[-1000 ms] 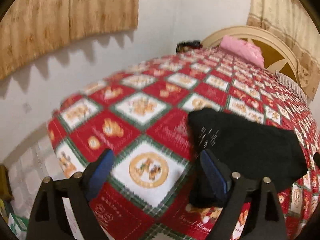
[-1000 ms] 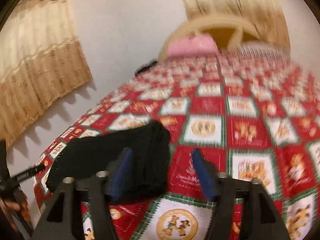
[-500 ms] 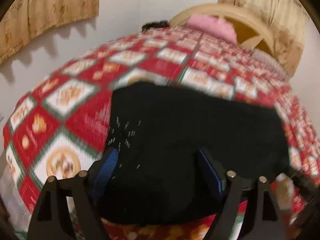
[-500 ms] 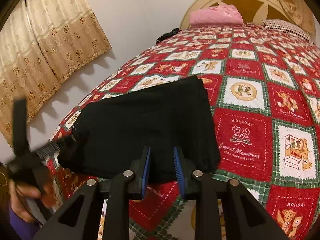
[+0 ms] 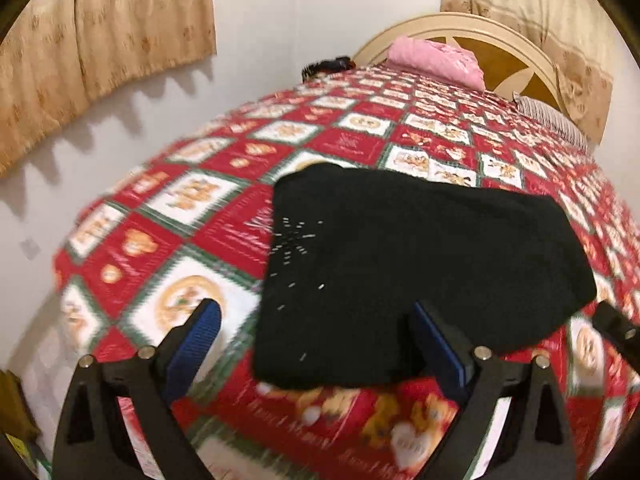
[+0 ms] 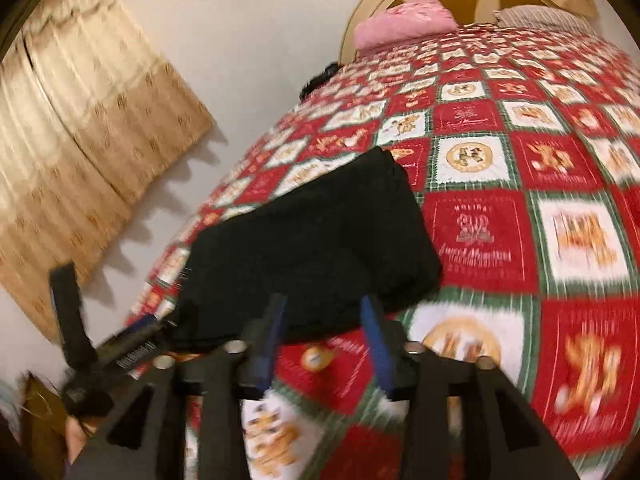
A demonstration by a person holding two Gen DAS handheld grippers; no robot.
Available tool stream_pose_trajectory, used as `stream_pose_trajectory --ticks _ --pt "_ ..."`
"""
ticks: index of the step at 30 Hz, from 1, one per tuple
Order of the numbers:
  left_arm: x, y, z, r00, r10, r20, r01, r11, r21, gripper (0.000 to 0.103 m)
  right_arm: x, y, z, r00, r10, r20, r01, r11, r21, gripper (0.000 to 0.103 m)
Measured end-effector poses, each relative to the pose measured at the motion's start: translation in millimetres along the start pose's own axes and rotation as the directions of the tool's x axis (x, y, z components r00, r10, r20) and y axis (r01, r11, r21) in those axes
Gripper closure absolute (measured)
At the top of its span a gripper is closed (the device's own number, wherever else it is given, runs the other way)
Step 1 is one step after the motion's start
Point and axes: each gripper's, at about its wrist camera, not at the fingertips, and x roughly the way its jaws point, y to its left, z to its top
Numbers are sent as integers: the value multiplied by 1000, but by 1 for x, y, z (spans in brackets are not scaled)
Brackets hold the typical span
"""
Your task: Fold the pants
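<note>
The left gripper (image 5: 316,330) stands wide, its jaws opening further, and nothing is pressed between its blue pads (image 5: 198,332). The near left corner of the folded black pants (image 5: 420,264) lies between and just ahead of the two fingers, flat on the bed's quilt (image 5: 192,240), with the right finger over the pants' near edge. Whether that finger touches the cloth cannot be told.

The right gripper (image 6: 324,320) is at a middling width with its jaws opening. The near edge of the pants (image 6: 312,240) lies just ahead of its tips and a little to their left, and the pads press on nothing. Down to the left of this gripper, the left one (image 6: 132,344) shows in the right wrist view at the pants' far-left corner.

Beyond the pants the red, white and green patchwork quilt (image 6: 520,160) stretches away. At its far end lie a pink pillow (image 5: 436,60) and, to the right, a striped one (image 6: 540,16), against a cream headboard (image 5: 480,36). Tan curtains (image 5: 100,40) hang on the wall to the left.
</note>
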Motion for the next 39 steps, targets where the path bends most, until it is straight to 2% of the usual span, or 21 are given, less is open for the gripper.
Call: stream_pose_trajectory --ticks 5,7,11,14,20,27,34,39 --pt "-39 -3 -13 997 -9 71 8 1000 13 5 -29 23 -16 999 -17 52 19 1000 -25 44" --pt "-51 -6 -16 996 -12 92 10 1000 23 5 -45 32 -25 993 -48 106 53 997 -47 34" --pt "-77 -12 -22 991 -32 131 26 999 47 5 -68 51 -38 980 -79 181 103 986 -128 33" --pt "-87 -13 -24 990 -35 137 28 998 51 2 -82 60 -44 975 -70 212 104 983 -155 33" --pt "-101 -14 -28 987 -8 158 -2 998 62 2 -108 62 -48 950 -87 300 128 984 -122 33" --pt "-113 -16 -36 985 6 174 -19 997 72 2 -115 64 -50 945 -84 317 126 985 -117 33" --pt "-120 -23 -36 977 50 206 -69 994 88 0 -124 64 -52 934 -85 348 132 985 -114 33" --pt "-122 -25 -35 977 45 209 -64 994 86 0 -124 61 -53 934 -88 346 132 986 -104 33"
